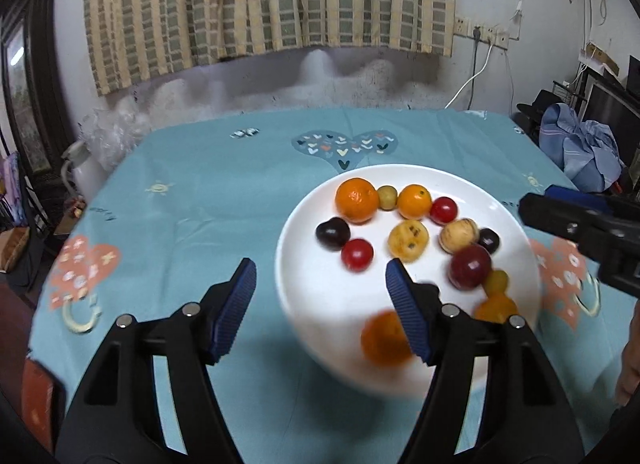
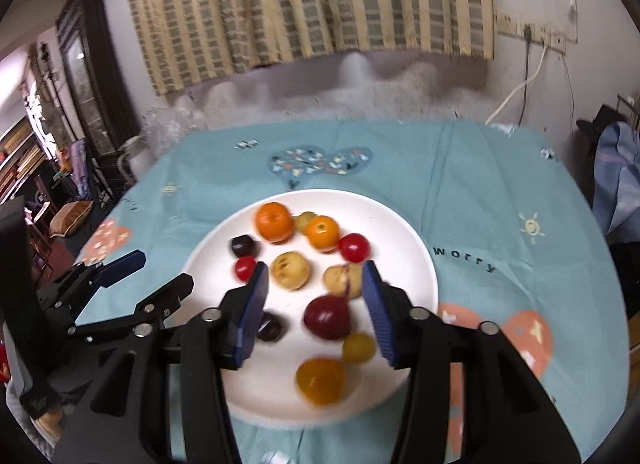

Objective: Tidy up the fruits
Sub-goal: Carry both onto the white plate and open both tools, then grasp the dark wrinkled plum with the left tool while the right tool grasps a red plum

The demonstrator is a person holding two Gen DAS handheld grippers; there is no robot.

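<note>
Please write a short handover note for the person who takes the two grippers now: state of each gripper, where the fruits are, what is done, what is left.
Left gripper: open, empty, over the plate's near-left edge.
Right gripper: open, empty, above the plate.
Fruits: all visible ones lie on the white plate, including the big orange, the purple plum and the red tomato.
Done: no fruit shows on the tablecloth.
Left: perhaps grouping by kind; they are still mixed.

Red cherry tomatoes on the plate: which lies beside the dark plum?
The red tomato just in front of the dark plum; the other tomato sits beside an orange.
</note>
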